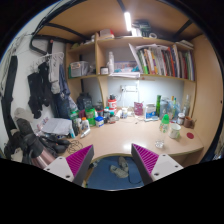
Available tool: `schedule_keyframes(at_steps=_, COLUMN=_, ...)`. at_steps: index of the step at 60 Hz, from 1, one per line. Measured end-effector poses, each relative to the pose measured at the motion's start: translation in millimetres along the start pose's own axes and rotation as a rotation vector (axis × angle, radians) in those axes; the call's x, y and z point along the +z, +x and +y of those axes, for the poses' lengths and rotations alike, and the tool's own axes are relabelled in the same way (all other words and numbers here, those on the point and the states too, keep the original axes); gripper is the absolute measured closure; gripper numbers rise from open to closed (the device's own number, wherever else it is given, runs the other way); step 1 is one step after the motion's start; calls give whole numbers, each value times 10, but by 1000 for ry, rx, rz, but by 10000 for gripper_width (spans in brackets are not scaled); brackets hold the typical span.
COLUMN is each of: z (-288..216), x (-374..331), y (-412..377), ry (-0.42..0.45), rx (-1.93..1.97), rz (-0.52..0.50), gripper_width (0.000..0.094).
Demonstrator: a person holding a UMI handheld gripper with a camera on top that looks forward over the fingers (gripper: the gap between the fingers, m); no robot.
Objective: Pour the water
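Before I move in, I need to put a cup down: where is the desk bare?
The wooden desk is bare just beyond the open gripper, nothing between the fingers. It is crowded at the back: bottles toward the right, jars and clutter under the bookshelf.

Counted against the wooden desk: one gripper hangs just in front of it, with two fingers, each bearing one purple pad and set apart with open space between them. On the desk stand two green bottles — one tall, one shorter with a pale cap — amid small clutter too fine to count. Above the desk, one row of books fills a shelf, and one lamp glows overhead.
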State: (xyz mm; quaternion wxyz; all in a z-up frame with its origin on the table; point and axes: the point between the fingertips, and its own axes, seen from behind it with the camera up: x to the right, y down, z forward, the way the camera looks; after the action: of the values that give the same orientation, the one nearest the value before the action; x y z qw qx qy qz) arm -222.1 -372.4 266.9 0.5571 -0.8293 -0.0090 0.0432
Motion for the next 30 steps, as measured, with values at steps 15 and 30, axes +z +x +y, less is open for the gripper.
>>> schedule_keyframes(at_steps=15, z=-133, x=-42, y=84, ry=57, rx=-47, rz=16, gripper_width=97)
schedule_keyframes(at_steps=30, z=-73, x=350, y=976, ry=88, rx=-48, rz=91, gripper_width=99)
